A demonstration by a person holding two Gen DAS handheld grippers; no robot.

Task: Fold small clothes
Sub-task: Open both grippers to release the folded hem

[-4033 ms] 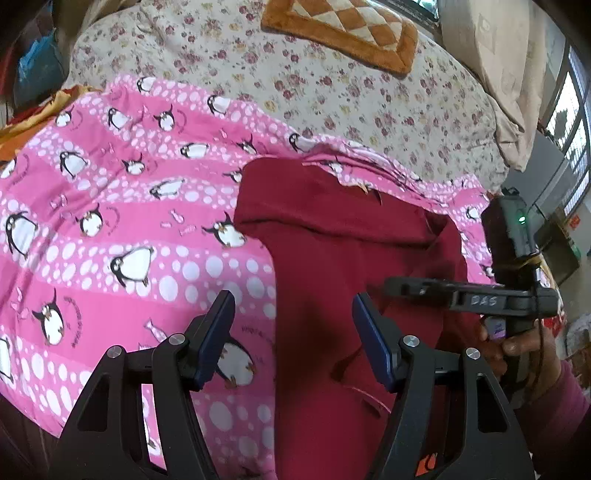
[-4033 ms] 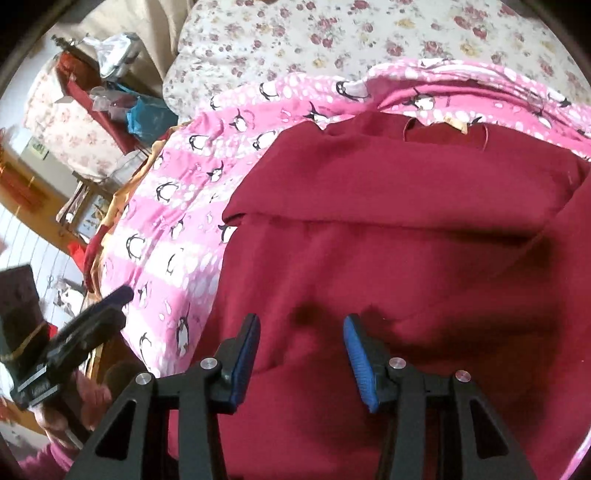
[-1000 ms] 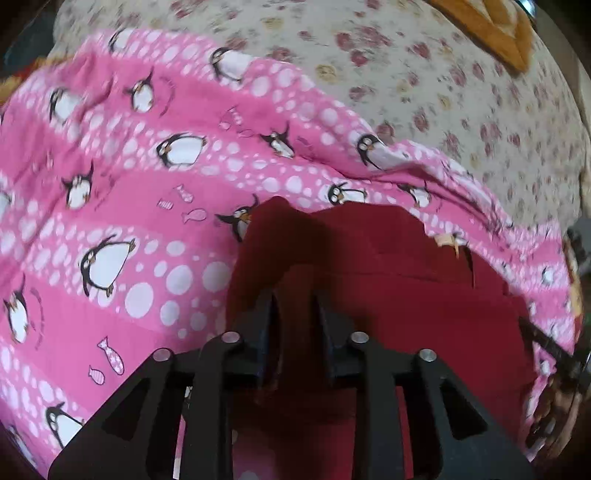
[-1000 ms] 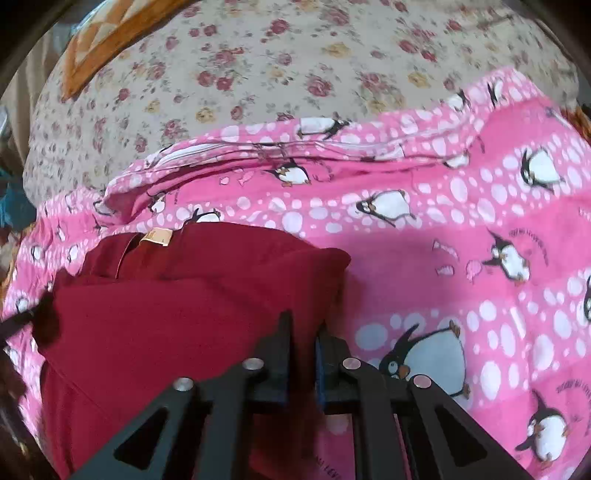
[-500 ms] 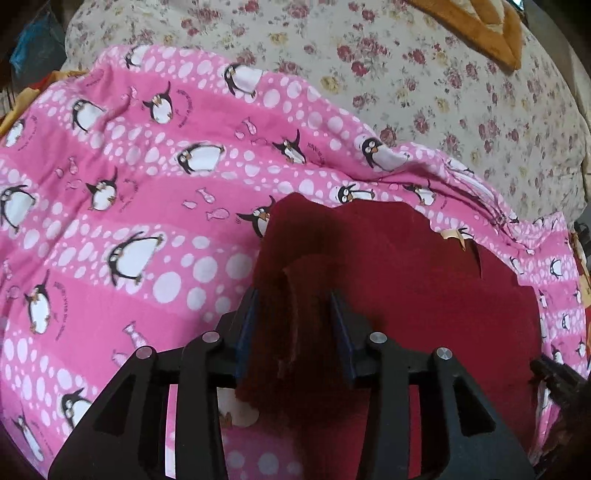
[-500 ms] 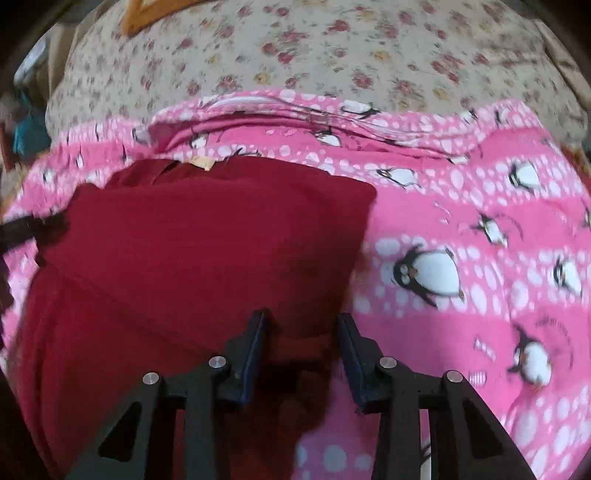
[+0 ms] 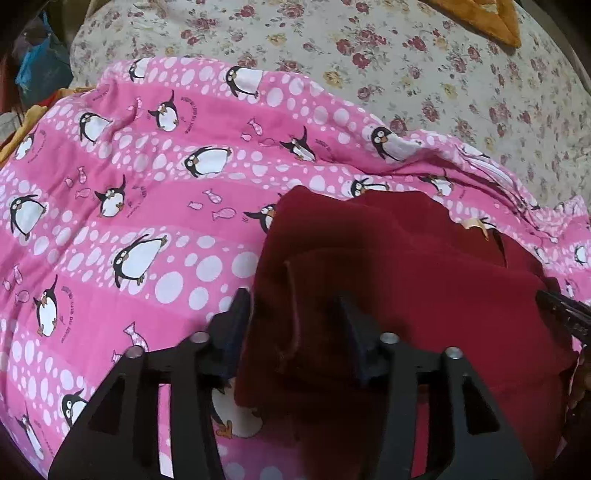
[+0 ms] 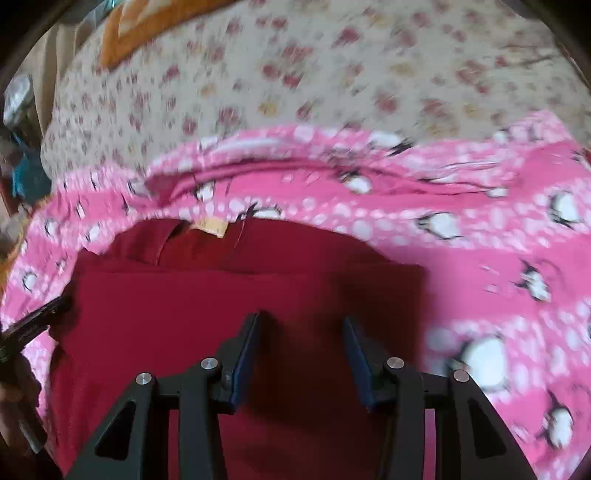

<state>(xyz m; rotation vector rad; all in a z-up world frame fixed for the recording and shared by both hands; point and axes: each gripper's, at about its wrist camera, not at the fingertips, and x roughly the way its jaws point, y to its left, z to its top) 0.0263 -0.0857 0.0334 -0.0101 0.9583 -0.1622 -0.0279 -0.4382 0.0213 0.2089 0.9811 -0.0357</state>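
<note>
the landmark here is the dark red garment (image 7: 424, 280), lying folded on the pink penguin blanket (image 7: 129, 206).

to the left of the garment, the blanket spreads out with white dots and penguins, and beyond it the floral bedspread (image 7: 406, 55) covers the rest of the bed. an orange cushion (image 7: 491, 14) sits at the far edge, well beyond the garment.

at the garment's left edge, the left hand-held gripper (image 7: 295, 328) has its jaws parted, with a bunched fold of the red cloth lying between them; the left finger sits just outside the garment's edge over the blanket, and whether either finger touches the cloth is hard to tell.

a tan label (image 8: 210, 227) shows at the garment's collar, on its far side.

over the garment's near right part, the right hand-held gripper (image 8: 301, 350) is also spread wide, both blue-padded fingers above flat red cloth and nothing pinched between them. this view is blurred.

to the right of the garment, more blanket lies bare.
</note>
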